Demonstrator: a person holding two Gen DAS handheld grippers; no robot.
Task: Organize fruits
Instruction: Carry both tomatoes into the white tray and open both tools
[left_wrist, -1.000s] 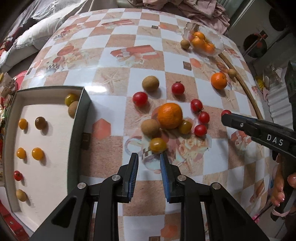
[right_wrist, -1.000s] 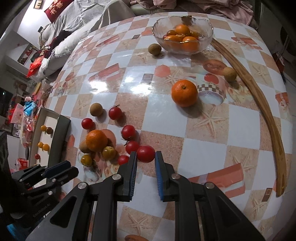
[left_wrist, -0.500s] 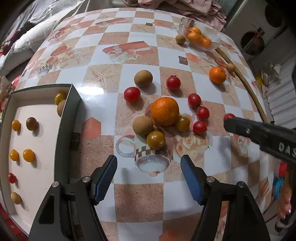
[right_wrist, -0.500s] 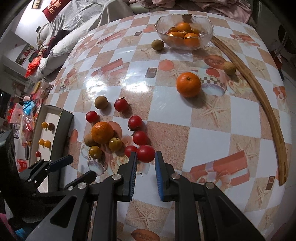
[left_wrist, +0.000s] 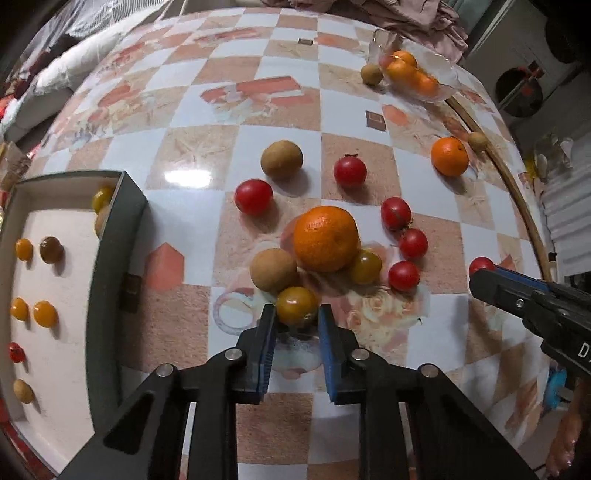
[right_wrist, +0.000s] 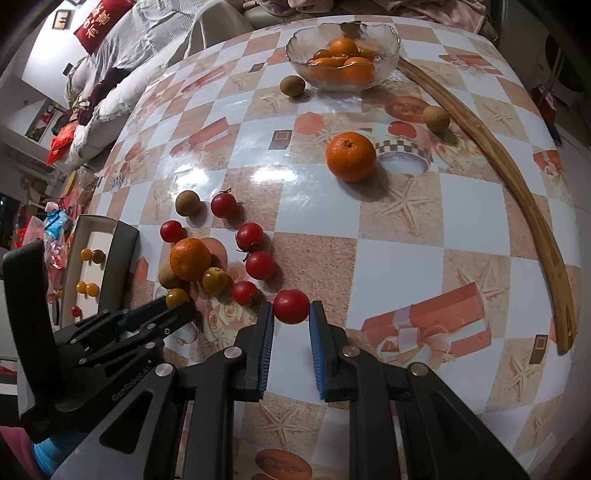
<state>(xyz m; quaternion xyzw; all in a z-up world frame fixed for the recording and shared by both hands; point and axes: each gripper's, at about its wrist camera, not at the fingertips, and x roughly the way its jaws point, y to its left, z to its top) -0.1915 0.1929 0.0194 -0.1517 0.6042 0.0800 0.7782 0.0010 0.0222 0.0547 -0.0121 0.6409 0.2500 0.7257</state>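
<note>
My left gripper (left_wrist: 296, 320) has its blue pads on either side of a yellow-brown cherry tomato (left_wrist: 296, 305) at the near edge of a fruit cluster: a mandarin (left_wrist: 326, 238), a brown longan (left_wrist: 272, 268) and several red tomatoes. The pads look closed on it. My right gripper (right_wrist: 291, 316) has its pads on either side of a red cherry tomato (right_wrist: 291, 305), which rests on the table; small gaps show. A dark tray (left_wrist: 110, 258) at the left holds several small fruits.
A glass bowl (right_wrist: 384, 70) of mandarins stands at the far side. A lone mandarin (right_wrist: 351, 156) and loose longans (right_wrist: 436, 118) lie on the checkered tablecloth. A curved wooden strip (right_wrist: 517, 177) runs along the right edge. Bedding lies beyond the table.
My left gripper opened wide, moved forward and closed around the yellow-brown tomato. My right gripper opened from shut and moved forward around the red tomato.
</note>
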